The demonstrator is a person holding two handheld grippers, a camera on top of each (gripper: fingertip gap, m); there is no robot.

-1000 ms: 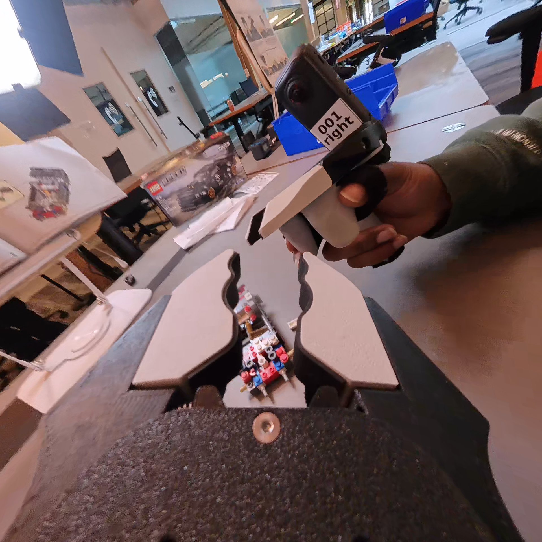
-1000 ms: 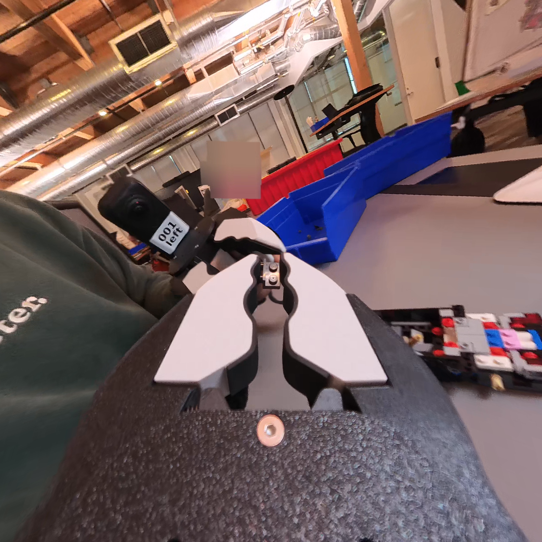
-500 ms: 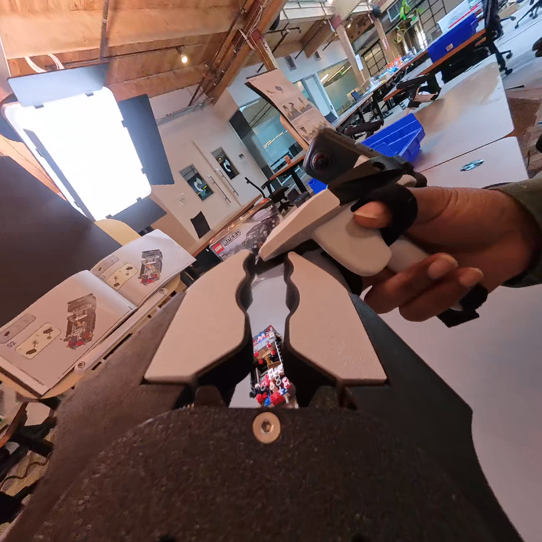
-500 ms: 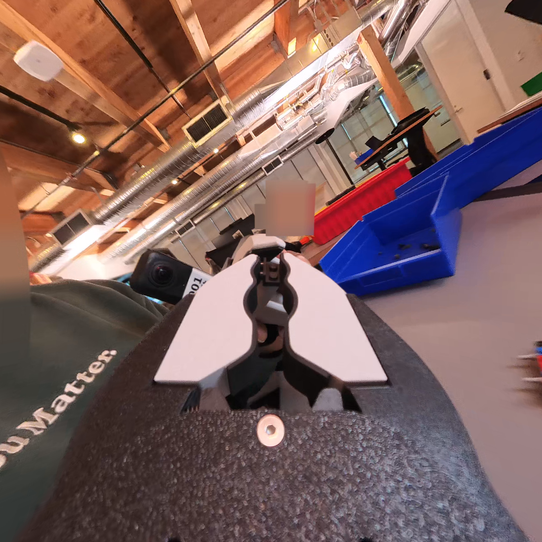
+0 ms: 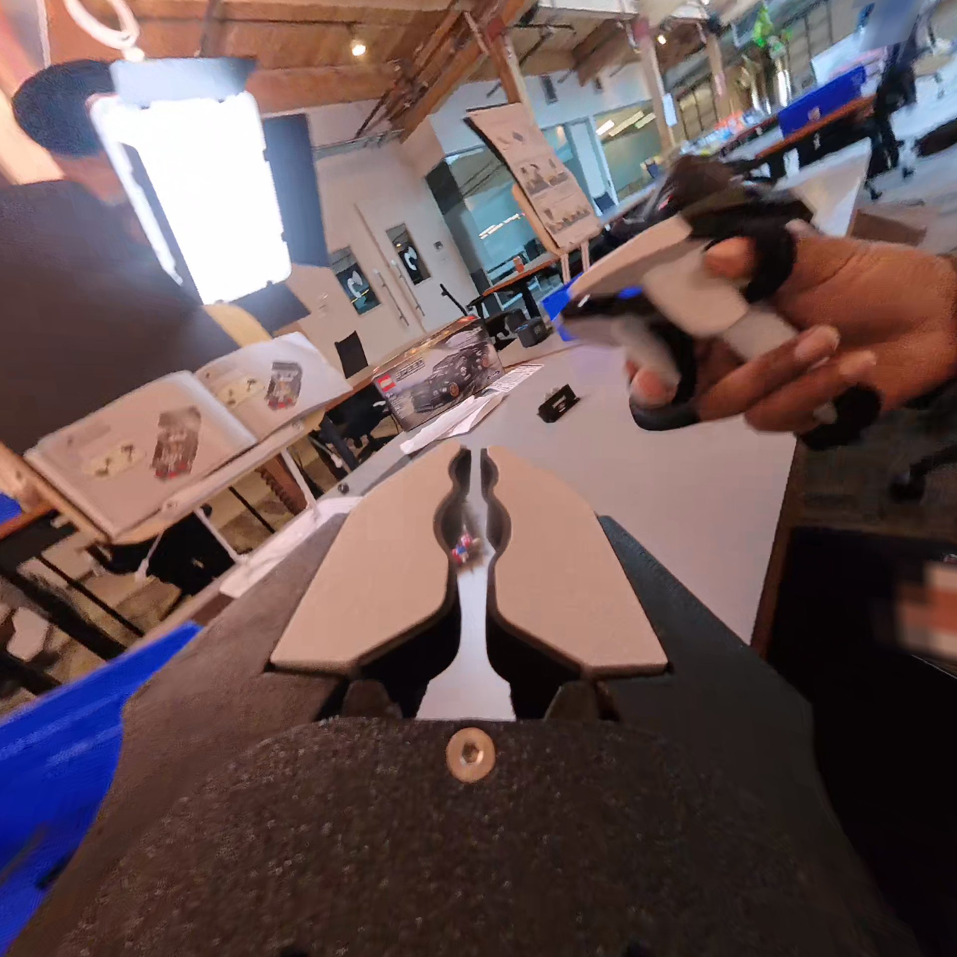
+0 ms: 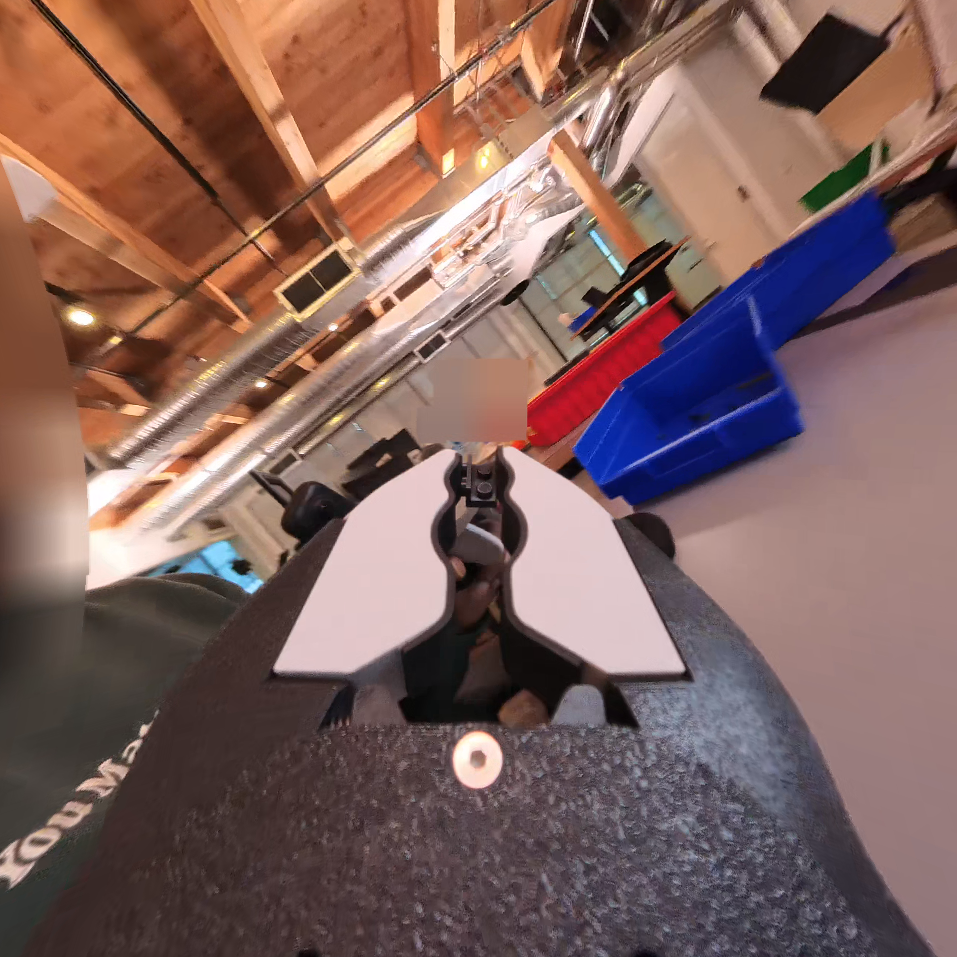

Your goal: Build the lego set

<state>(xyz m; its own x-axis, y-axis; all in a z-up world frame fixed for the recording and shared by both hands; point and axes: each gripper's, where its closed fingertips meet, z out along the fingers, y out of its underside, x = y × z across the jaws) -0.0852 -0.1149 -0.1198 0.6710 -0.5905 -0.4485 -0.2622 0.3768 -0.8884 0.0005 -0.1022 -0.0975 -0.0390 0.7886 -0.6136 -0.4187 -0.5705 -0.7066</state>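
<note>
My right gripper (image 6: 476,461) is shut on a small black studded Lego piece (image 6: 482,484) and holds it in the air, pointing up towards the ceiling. It also shows blurred in the left wrist view (image 5: 569,310), held by a hand at the upper right above the grey table (image 5: 647,492). My left gripper (image 5: 474,455) is raised over the table with its jaws almost together and nothing between the tips. Through the slit between its fingers I glimpse the colourful Lego build (image 5: 466,549) on the table below. A small black part (image 5: 558,409) lies farther off on the table.
The Lego box (image 5: 440,378) and loose paper sheets (image 5: 455,419) lie at the table's far end. An open instruction booklet (image 5: 171,430) stands on a rack at the left. Blue bins (image 6: 699,414) and a red bin (image 6: 606,378) are beside the table. A green sleeve (image 6: 103,699) is close by. One gripper's finger ends stand about 9 centimeters off the other's.
My left gripper went from open around the build to nearly shut and lifted away from it. My right gripper kept the black piece and tilted upward, so the build left its view.
</note>
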